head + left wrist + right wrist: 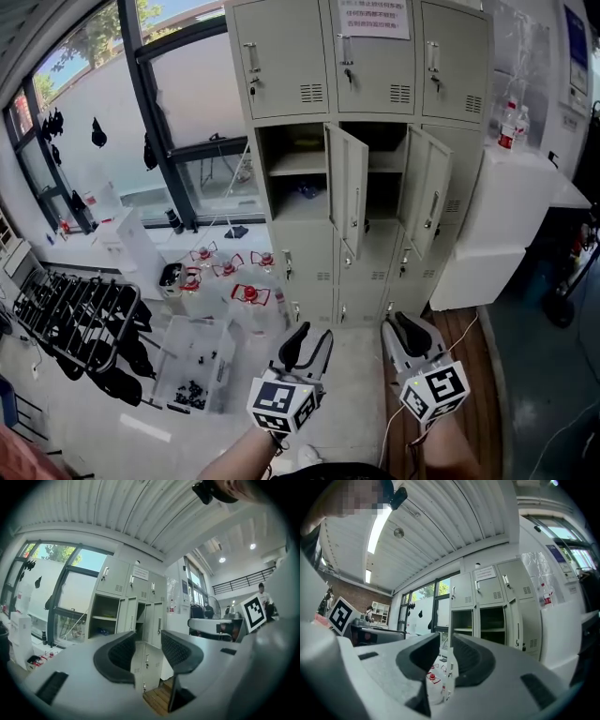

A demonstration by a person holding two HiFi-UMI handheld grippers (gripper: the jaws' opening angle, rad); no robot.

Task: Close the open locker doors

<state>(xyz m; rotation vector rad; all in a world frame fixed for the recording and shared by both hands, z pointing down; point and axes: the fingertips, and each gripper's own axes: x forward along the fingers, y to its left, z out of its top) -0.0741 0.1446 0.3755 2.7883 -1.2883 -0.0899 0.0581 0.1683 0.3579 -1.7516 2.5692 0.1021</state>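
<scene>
**Item:** locker unit [281,234], middle row. Left door [349,187] and right door [427,192] stand open, well apart from both tools.

**Left gripper** [309,342]: jaws spread, empty.

**Right gripper** [410,330]: jaws spread, empty.

**Hazards:**
- A push near the hinge may stall.
- A hard shove may bounce a door back open.
- The latches probably need firm pressure, though they are too small to judge.
- Bottles [248,292] on the floor crowd the approach.

A white notice [373,17] at the top centre of the head view, stuck on the upper middle locker door [375,70], carries lines of red characters too small to read. The blue poster [576,36] at upper right is equally illegible. Each cube [281,403] at the bottom shows only a black-and-white square marker, without letters.
</scene>
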